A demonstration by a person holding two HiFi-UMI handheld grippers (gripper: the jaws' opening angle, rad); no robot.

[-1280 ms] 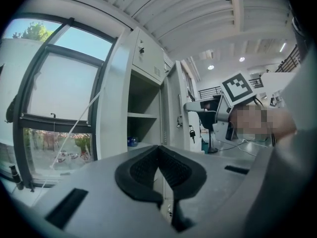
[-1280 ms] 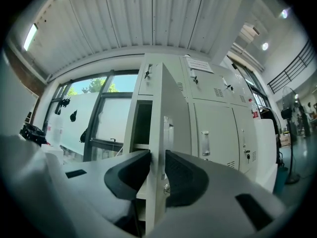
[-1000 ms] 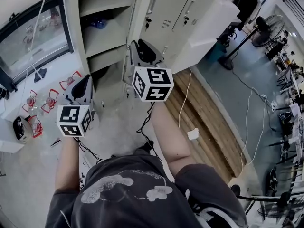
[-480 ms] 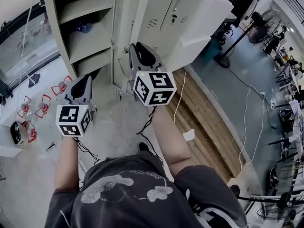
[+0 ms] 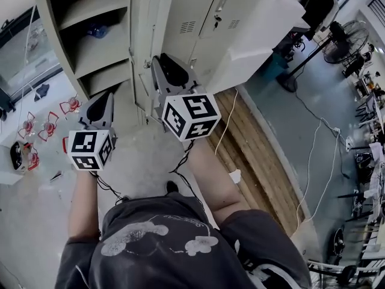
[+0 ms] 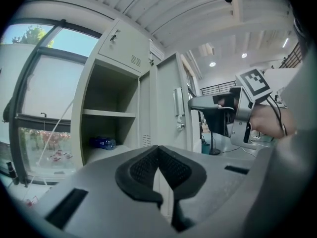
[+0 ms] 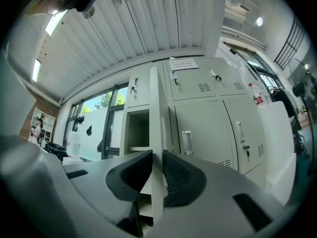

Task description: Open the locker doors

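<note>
So the grey locker bank (image 5: 201, 17) fills the top of the head view. One tall open door (image 5: 147, 32) is swung out and stands edge-on towards the person. The compartment (image 5: 90, 50) to its left is exposed, with a blue water bottle (image 5: 96, 30) on a shelf. To the right, the closed doors (image 7: 200, 133) haven't been touched yet.

The right claw (image 7: 157, 153) is clamped on the free edge of that open door, with a pad pressing on each face. The left claw (image 6: 158, 148) is closed with nothing in it, hanging in front of the open compartment.

My take on doing this bit well:
- Pull the door along its own arc around the hinges, not in a straight line.
- Let the wrist turn with the panel, because thin sheet metal will slip out of the pads if you twist against it.
- Keep the grip square on the edge until the door is fully back.
- The left claw is free, so I'd line it up on the next handle (image 7: 186, 142) and open it first so it can hook on.
</note>
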